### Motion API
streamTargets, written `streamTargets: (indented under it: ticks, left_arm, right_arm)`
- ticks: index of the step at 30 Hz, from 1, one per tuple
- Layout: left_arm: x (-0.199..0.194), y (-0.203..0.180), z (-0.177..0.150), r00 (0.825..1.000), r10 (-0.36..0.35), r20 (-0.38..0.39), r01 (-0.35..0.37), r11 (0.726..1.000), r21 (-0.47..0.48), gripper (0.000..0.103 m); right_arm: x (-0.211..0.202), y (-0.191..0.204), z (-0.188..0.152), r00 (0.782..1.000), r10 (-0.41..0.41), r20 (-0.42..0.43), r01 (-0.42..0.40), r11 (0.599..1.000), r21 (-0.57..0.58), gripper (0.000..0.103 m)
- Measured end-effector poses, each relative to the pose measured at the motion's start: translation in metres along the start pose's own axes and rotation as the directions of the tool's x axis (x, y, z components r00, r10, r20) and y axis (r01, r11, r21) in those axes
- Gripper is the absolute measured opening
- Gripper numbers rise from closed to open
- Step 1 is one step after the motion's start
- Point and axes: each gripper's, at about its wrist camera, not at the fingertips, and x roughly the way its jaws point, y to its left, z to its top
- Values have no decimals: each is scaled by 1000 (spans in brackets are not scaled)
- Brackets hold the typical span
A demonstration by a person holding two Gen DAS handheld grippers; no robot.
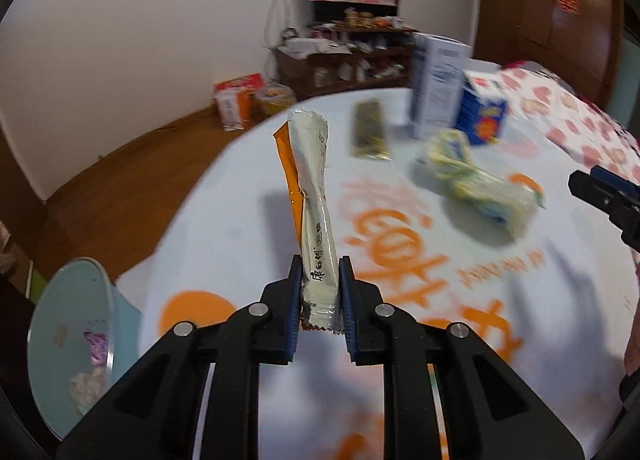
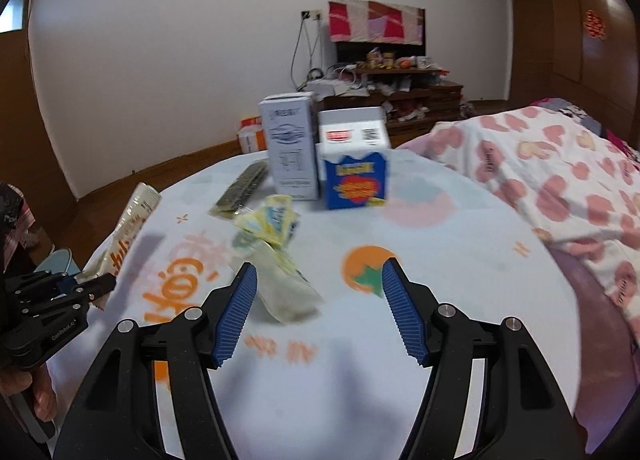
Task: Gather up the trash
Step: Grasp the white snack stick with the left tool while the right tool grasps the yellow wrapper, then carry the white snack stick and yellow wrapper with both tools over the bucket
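My left gripper (image 1: 320, 276) is shut on a long white and orange snack wrapper (image 1: 310, 187), which stands up from the jaws above the round table (image 1: 224, 244); the same wrapper (image 2: 128, 227) shows at the left in the right wrist view. My right gripper (image 2: 318, 280) is open with nothing between its fingers, just short of a crumpled yellow-white wrapper (image 2: 272, 256), also seen as the crumpled wrapper (image 1: 476, 183). A dark flat packet (image 1: 370, 129) lies further back. A pale blue bin (image 1: 72, 336) with scraps inside stands low at the left.
A tall white carton (image 2: 290, 147) and a blue and white carton (image 2: 354, 163) stand at the table's far side. A pink heart-patterned quilt (image 2: 560, 179) lies to the right. A cluttered wooden shelf (image 2: 392, 95) stands against the far wall.
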Motion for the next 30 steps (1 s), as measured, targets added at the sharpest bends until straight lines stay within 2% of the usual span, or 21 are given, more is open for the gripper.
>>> streamTargets:
  ticks: [4,8,14,20,24,30]
  left_arm:
    - [7,18,8,998,53,17,-53,998,-16,18]
    - [14,31,11,997,73,18,-73,997,-35,18]
    - [14,34,5,999,53,12,-52,998,-39,18]
    - [10,29,-1,999,38,11,-37,999,-36,18]
    - [3,30,-5,1000,28,11,-27,999,-41,18]
    - [-14,34,-14,999,24,26,-23,999,-37,18]
  right_arm:
    - [37,13,5,998,17,-66,-18,1000,-18,65]
    - [61,12,-4,992,16,-125,-20,999,-33,64]
    - [79,15,-18,978,56,-200,-65,997,-36,46]
    - [86,14,-23,972,70,-225,-78,997,-26,37]
    - [83,17,-23,975,72,-212,-81,996,-35,31]
    - [64,26,-28,978,100,-186,-106,994,-25,29]
